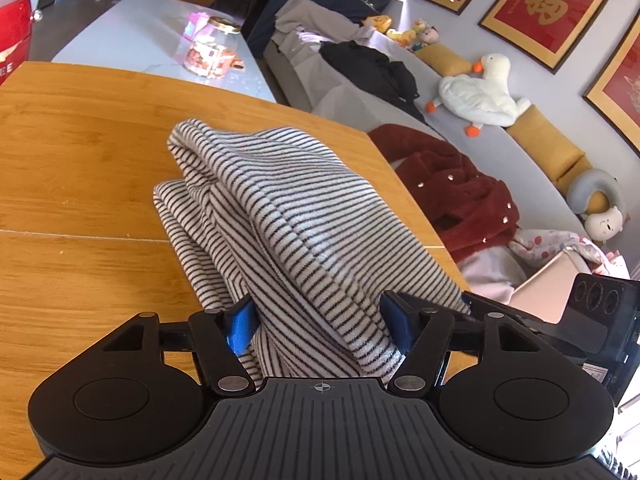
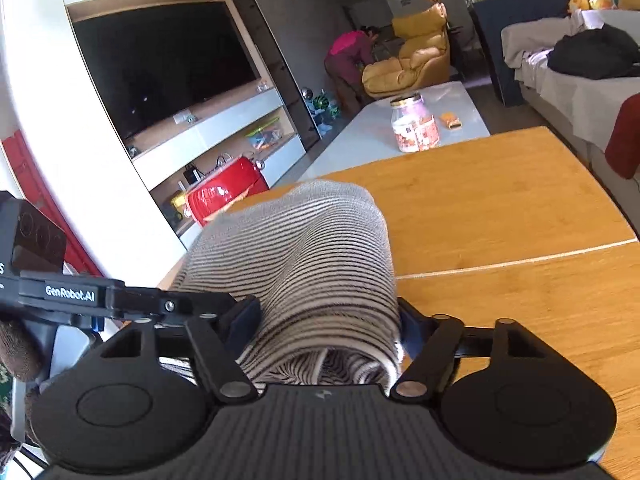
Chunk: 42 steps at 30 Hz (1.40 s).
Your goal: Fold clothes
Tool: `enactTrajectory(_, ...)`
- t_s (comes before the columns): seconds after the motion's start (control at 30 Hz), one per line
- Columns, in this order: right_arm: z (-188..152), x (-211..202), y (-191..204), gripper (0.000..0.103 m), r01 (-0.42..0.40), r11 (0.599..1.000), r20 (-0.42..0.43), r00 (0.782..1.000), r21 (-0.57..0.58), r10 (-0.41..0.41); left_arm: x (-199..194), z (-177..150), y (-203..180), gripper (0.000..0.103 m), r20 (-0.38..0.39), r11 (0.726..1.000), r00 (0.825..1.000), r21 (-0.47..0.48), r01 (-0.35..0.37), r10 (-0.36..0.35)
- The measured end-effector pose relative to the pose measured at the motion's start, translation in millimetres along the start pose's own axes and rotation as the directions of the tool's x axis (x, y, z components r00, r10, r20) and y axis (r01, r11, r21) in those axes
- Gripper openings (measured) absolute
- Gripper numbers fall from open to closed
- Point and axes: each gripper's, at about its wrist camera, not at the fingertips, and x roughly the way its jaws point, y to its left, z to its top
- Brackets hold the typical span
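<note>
A black-and-white striped garment (image 1: pixel 280 216) lies bunched on the wooden table (image 1: pixel 80 152). A thick fold of it runs between the blue pads of my left gripper (image 1: pixel 318 320), which is closed on it. In the right wrist view the same striped garment (image 2: pixel 304 264) bulges up between the fingers of my right gripper (image 2: pixel 328 320), which is also closed on it. The other gripper's body (image 2: pixel 60 292) shows at the left of that view, close beside. The fingertips of both grippers are hidden by cloth.
Beyond the wooden table (image 2: pixel 500 200) stands a white coffee table (image 1: pixel 132 36) with a snack jar (image 2: pixel 414 124). A grey sofa (image 1: pixel 500 152) holds a red coat (image 1: pixel 452 188), black clothes (image 1: pixel 368 64) and a goose plush (image 1: pixel 480 92). A person (image 2: pixel 348 64) bends by a yellow armchair.
</note>
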Motion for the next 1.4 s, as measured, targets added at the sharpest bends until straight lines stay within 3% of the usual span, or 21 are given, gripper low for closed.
enactTrajectory(0.17,-3,4,-6,0.065,0.060,0.998,-0.024,0.998,-0.030,-0.061,-2,2,-1,0.067,0.021,0.999,0.999,-0.012,0.043,-0.043)
enactTrajectory(0.4,-14,6,18,0.081,0.171,0.961,0.027,0.985,-0.219,-0.169,-10,8,-5,0.059,0.057,0.998,0.996,-0.002,0.063,-0.063)
enactTrajectory(0.63,0,-4,18,0.085,0.141,0.976,0.039,0.990,-0.167,-0.136,-19,16,1,0.058,0.109,0.999,0.994,-0.026,0.030,-0.027)
enactTrajectory(0.73,9,-3,15,0.088,0.112,0.986,0.038,0.993,-0.126,-0.108,-23,25,6,0.063,0.124,0.998,0.992,-0.051,0.023,-0.016)
enactTrajectory(0.8,11,2,15,0.091,0.115,0.985,0.035,0.993,-0.130,-0.111,-21,32,7,0.083,0.117,0.998,0.993,-0.062,0.019,-0.012)
enactTrajectory(0.83,10,5,15,0.092,0.118,0.984,0.032,0.993,-0.137,-0.115,-18,35,6,0.085,0.112,0.998,0.994,-0.058,0.015,-0.008)
enactTrajectory(1.0,-1,18,20,0.094,0.155,0.968,0.018,0.988,-0.196,-0.154,7,46,1,0.091,0.059,0.999,0.998,-0.037,-0.020,0.022)
enactTrajectory(1.17,-12,19,10,0.099,0.146,0.977,0.020,0.989,-0.157,-0.144,32,44,6,0.091,0.010,0.996,0.997,-0.038,-0.080,0.080)
enactTrajectory(1.27,-12,19,6,0.100,0.138,0.982,0.015,0.990,-0.131,-0.138,35,43,7,0.086,0.017,0.995,0.996,-0.028,-0.093,0.093)
enactTrajectory(1.33,-13,19,7,0.100,0.141,0.981,0.017,0.990,-0.133,-0.140,31,43,3,0.076,0.033,0.996,0.995,0.000,-0.092,0.092)
enactTrajectory(1.4,-14,20,8,0.100,0.148,0.980,0.021,0.989,-0.136,-0.147,25,44,-4,0.060,0.059,0.996,0.995,0.041,-0.083,0.080)
